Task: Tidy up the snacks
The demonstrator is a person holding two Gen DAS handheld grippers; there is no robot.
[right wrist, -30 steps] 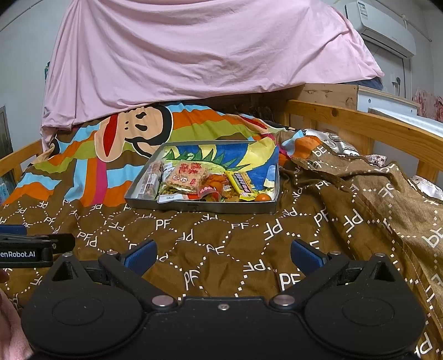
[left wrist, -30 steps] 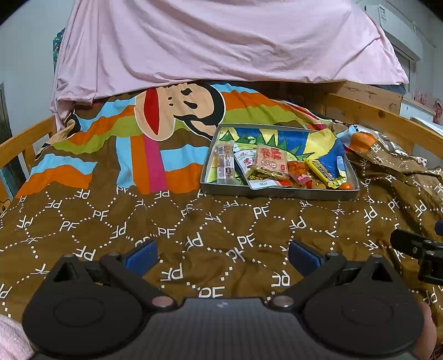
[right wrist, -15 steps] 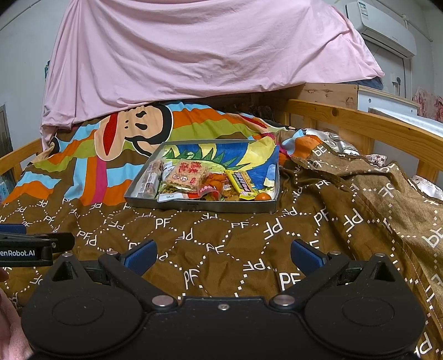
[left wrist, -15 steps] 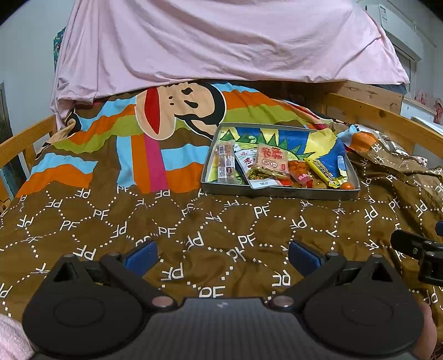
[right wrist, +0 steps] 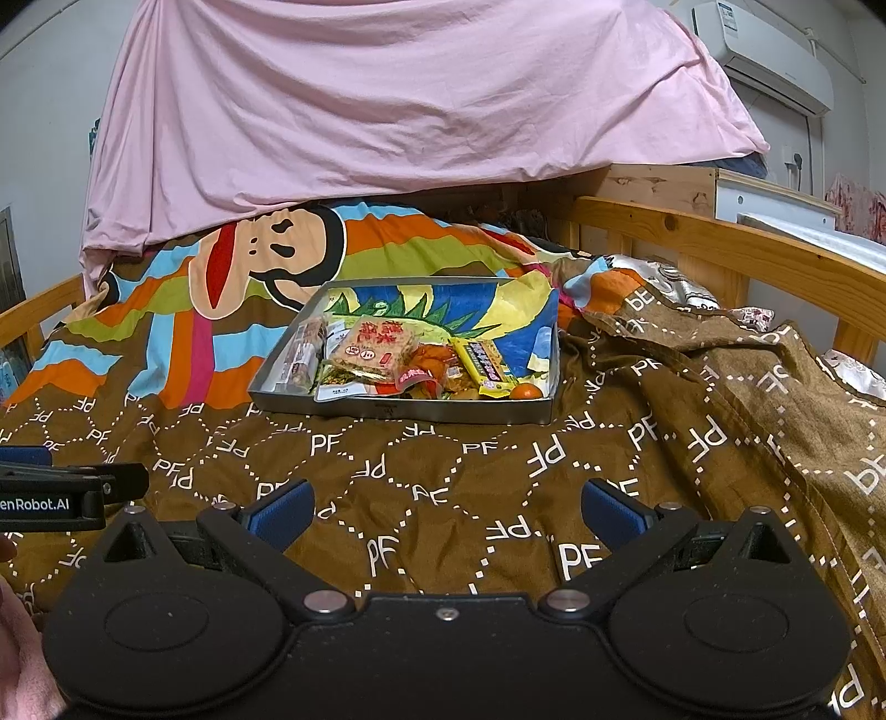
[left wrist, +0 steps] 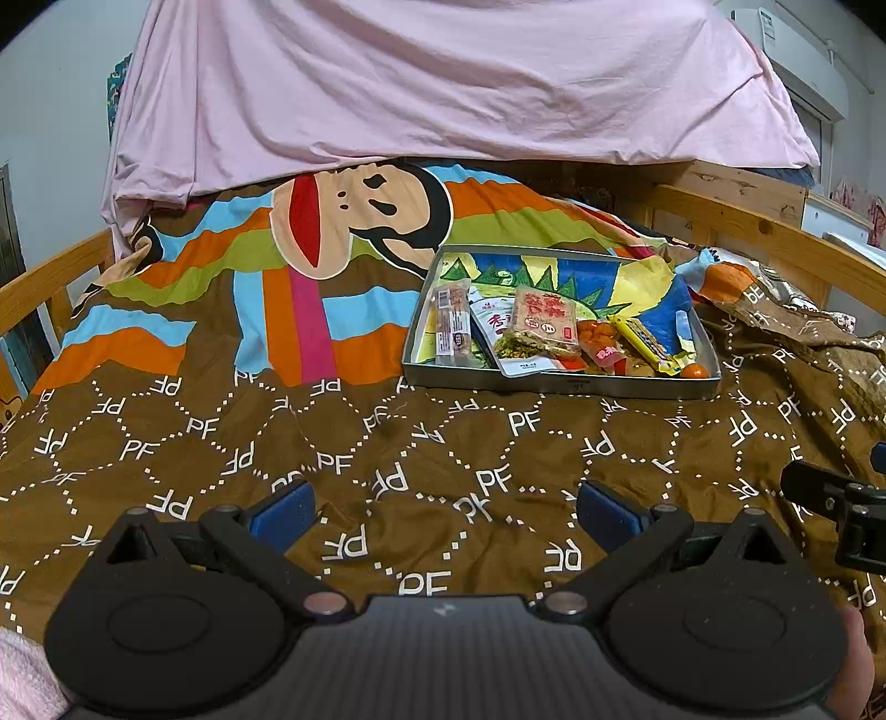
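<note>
A shallow metal tray (left wrist: 559, 384) (right wrist: 398, 411) lies on the brown bedspread, well ahead of both grippers. Several snack packets sit in its near half: a clear-wrapped bar (left wrist: 451, 327) at the left, a red-labelled cracker pack (left wrist: 542, 315) (right wrist: 379, 346), an orange-red pouch (left wrist: 598, 340), a yellow bar (left wrist: 645, 340) (right wrist: 487, 363) and a small orange (left wrist: 695, 371) (right wrist: 526, 392). My left gripper (left wrist: 443, 509) hangs open over the bedspread, nothing between its blue pads. My right gripper (right wrist: 447, 512) is open too, empty, beside the left one.
A brown "PF" quilt (left wrist: 387, 454) covers the bed, bunched into folds at the right (right wrist: 747, 387). Pink sheet (left wrist: 443, 83) drapes over the far end. Wooden rails run along the left (left wrist: 50, 277) and right (right wrist: 720, 243) sides. An air conditioner (right wrist: 769, 50) hangs on the wall.
</note>
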